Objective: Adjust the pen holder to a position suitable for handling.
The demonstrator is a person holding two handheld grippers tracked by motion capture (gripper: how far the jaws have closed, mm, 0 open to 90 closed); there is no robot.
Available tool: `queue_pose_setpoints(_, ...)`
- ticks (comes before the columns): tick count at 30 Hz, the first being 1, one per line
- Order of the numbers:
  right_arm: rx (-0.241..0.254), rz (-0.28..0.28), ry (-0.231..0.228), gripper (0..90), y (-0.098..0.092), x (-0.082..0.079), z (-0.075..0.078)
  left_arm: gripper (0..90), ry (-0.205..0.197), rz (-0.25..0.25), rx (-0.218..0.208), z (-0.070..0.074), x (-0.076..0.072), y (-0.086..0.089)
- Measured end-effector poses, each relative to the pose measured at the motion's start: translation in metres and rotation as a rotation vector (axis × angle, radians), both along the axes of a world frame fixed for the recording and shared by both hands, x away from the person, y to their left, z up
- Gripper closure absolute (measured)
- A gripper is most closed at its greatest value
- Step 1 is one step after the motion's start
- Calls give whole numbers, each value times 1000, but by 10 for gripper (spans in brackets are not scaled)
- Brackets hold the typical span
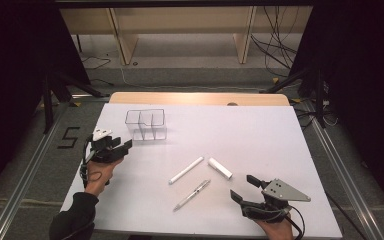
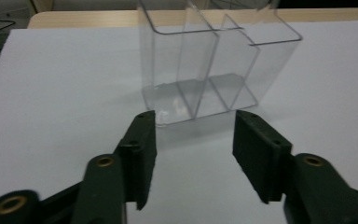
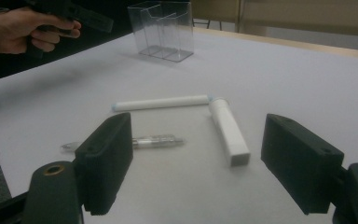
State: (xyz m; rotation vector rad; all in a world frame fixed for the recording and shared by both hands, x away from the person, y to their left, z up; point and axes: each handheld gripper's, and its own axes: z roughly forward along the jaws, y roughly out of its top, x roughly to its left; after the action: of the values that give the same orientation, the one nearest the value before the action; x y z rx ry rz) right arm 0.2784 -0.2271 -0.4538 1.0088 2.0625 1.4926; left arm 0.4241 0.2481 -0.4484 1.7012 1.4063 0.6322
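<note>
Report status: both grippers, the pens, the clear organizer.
Left gripper open, empty, facing clear organizer. Right gripper open, empty. Three pens loose on table. Nothing blocking.

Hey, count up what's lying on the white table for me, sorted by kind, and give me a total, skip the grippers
Clear plastic organizer: 1
Long white stick: 1
Short white tube: 1
Clear pen: 1
Total: 4
</note>
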Motion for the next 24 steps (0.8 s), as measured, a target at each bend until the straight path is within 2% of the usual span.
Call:
queue_pose_setpoints(1, 2, -1, 1, 258, 0, 0, 0, 604, 5, 28, 3, -1, 7, 4)
queue_pose_setpoints(3, -1, 1, 2, 259, 0, 0, 0, 676, 9, 41, -6, -2, 11, 6)
queue_pose_setpoints(7, -6, 2, 6, 259, 1, 0, -1, 788, 30, 82, 20, -7, 27, 10)
queue_pose_setpoints(12, -6, 5, 4, 260, 1, 0, -1, 889, 20, 113, 0, -8, 38, 18)
queue_pose_setpoints(18, -11, 8, 7, 260, 2, 1, -2, 893, 35, 126, -3, -13, 53, 21)
queue_pose_setpoints(24, -8, 7, 9, 260, 1, 1, -3, 893, 44, 116, -8, -16, 66, 17)
